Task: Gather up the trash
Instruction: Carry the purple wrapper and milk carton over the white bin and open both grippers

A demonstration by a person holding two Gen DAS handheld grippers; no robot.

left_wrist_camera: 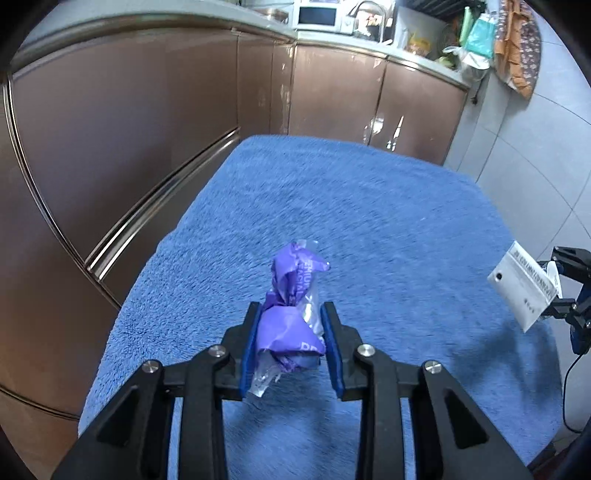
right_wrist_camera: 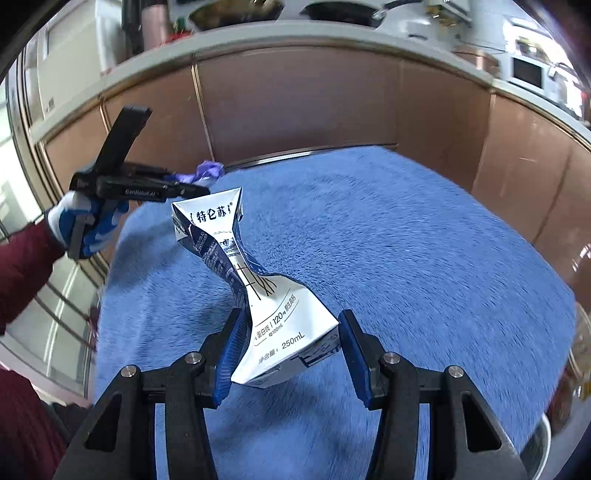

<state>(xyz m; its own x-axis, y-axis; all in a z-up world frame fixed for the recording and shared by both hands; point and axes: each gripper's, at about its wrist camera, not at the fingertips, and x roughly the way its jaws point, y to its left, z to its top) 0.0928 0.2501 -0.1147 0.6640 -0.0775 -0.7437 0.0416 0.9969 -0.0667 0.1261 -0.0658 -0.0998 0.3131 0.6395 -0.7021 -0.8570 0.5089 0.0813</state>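
- The left gripper (left_wrist_camera: 291,325) pinches a crumpled purple wrapper (left_wrist_camera: 286,325) between its blue pads; the wrapper stands up past the fingertips, clear of the blue fleece cloth (left_wrist_camera: 369,221).
- The right gripper (right_wrist_camera: 291,332) clamps the base end of a crushed, twisted milk carton (right_wrist_camera: 280,332); both blue pads press on the carton's sides, and its top end rises forward and to the left, above the cloth.
- In the left wrist view, the carton appears at the right edge, gripped by the right gripper beside the cloth's right border.
- In the right wrist view, the left gripper shows at upper left with the purple wrapper at its tips, carried by a gloved hand (right_wrist_camera: 85,221) with a dark red sleeve (right_wrist_camera: 22,266).
- The cloth covers the work surface below both grippers.
- Brown cabinet fronts (left_wrist_camera: 147,110) stand behind the cloth.
- A countertop above the cabinets carries a white microwave (left_wrist_camera: 319,16).
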